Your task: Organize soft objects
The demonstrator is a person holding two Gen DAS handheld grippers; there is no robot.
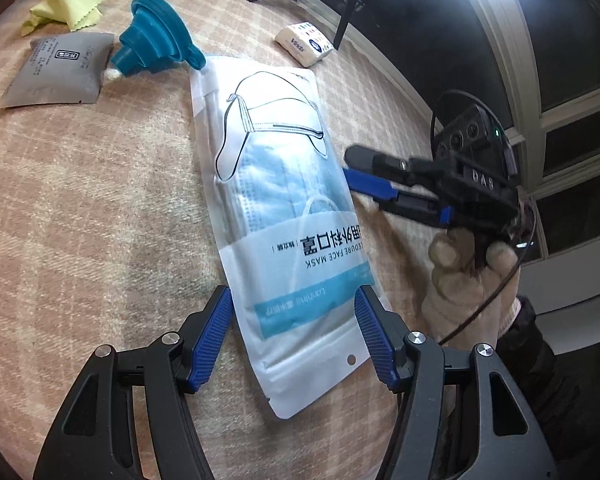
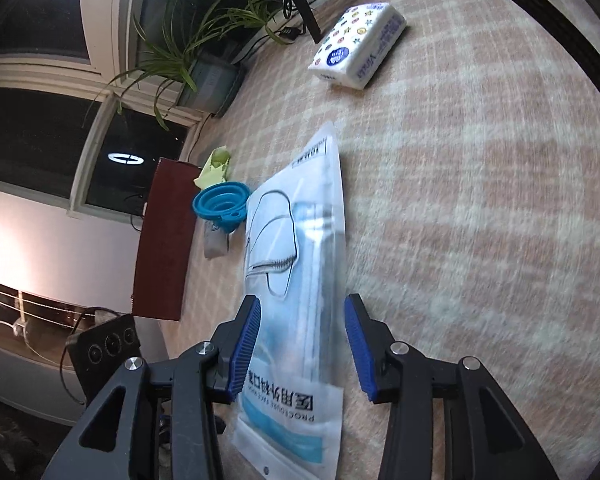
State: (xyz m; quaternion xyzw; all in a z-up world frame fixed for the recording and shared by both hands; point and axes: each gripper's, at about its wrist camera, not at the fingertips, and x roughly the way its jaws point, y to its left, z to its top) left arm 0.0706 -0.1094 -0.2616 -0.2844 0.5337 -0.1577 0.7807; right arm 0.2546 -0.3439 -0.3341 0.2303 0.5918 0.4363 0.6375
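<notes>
A flat pack of blue face masks [image 1: 276,184] lies lengthwise on the pink checked blanket [image 1: 80,208]. My left gripper [image 1: 292,300] stands open over the pack's printed near end, one finger on either side of it, not pressing. My right gripper [image 1: 350,168], held by a gloved hand [image 1: 460,264], comes in from the right with its tips at the pack's right edge. In the right wrist view the mask pack [image 2: 300,264] runs between the open fingers of the right gripper [image 2: 300,308]; a gap shows beside the right pad.
A teal collapsible funnel [image 1: 156,36], a grey pouch [image 1: 60,68] and a yellow cloth [image 1: 72,0] lie at the far left. A tissue packet [image 2: 358,44] sits further back. Tripod legs [image 1: 340,20], a potted plant [image 2: 196,40] and windows line the blanket's edge.
</notes>
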